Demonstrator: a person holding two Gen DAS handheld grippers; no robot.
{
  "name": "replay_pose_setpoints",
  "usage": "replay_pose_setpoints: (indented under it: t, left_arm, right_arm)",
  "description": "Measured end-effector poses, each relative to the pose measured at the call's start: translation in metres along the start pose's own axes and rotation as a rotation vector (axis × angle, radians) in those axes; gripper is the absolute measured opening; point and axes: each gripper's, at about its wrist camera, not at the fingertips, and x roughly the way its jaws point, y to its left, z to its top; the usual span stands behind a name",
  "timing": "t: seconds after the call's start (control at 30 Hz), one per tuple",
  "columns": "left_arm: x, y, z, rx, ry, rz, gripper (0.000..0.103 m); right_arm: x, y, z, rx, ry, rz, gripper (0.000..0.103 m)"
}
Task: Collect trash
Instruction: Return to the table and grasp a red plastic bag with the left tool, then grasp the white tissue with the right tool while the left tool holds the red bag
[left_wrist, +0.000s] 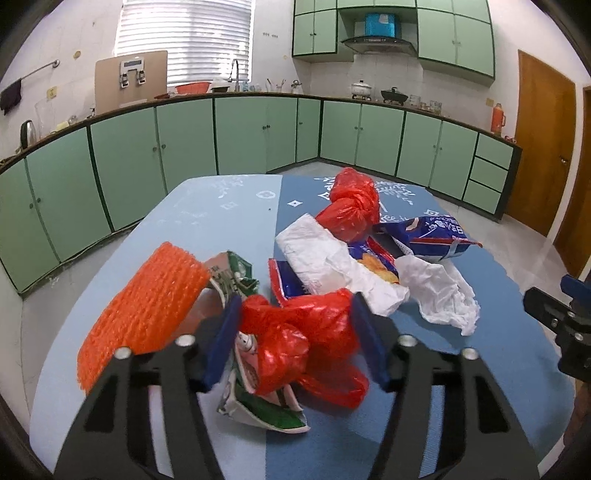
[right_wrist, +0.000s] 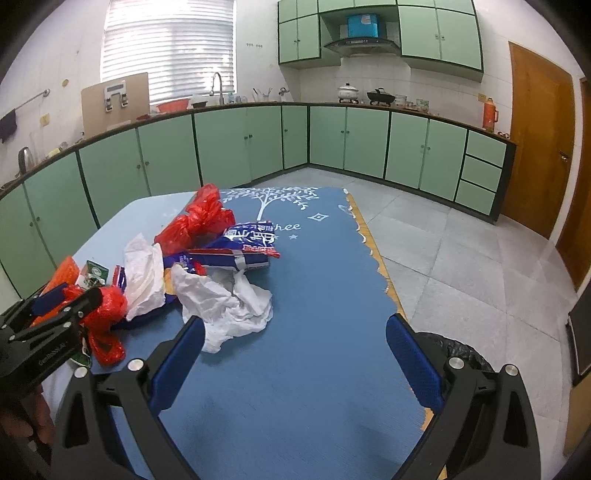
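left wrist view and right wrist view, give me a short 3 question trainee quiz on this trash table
1. True or false: the left claw has a red plastic bag between its pads.
2. What lies nearest the right claw? A) crumpled white paper B) orange foam net C) blue snack bag
3. Fill in: beside the table, under the right claw's right finger, stands a black-lined ____.

Key: 1 true; 2 A; 3 bin
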Motion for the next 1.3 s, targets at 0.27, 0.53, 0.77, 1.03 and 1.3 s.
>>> replay_pose_setpoints:
  t: [0.27,0.53,0.77,1.03,1.3]
  left_arm:
    - [-0.007,0.004,-0.003,0.0,-0.004,-0.025,0.037]
    - [0.0,-0.007,0.005,0.036,0.008,-0.038,0.054]
    - [0.014,-0.014,-0.005,0.042,0.075,-0.067,0.052]
    - [0.003,-0.019,-0.013,0.041,0.056,-0.094,0.026]
    - [-0.029,-0.007,0.005,-0.024,-0.072,-0.111,0.02]
  right_arm:
    - [0.003,0.006,-0.001,-0.019,0.009,0.006,0.095]
    - [0.003,0.004,-0.001,-0.014,0.01,0.007,0.095]
    - [0.003,0.001,0.0,0.0,0.013,0.017,0.093]
    - [0.008,0.0,0.003,0.015,0.032,0.053,0.085]
    - [0.015,0.012,0.005,0.003,0.037,0.089,0.084]
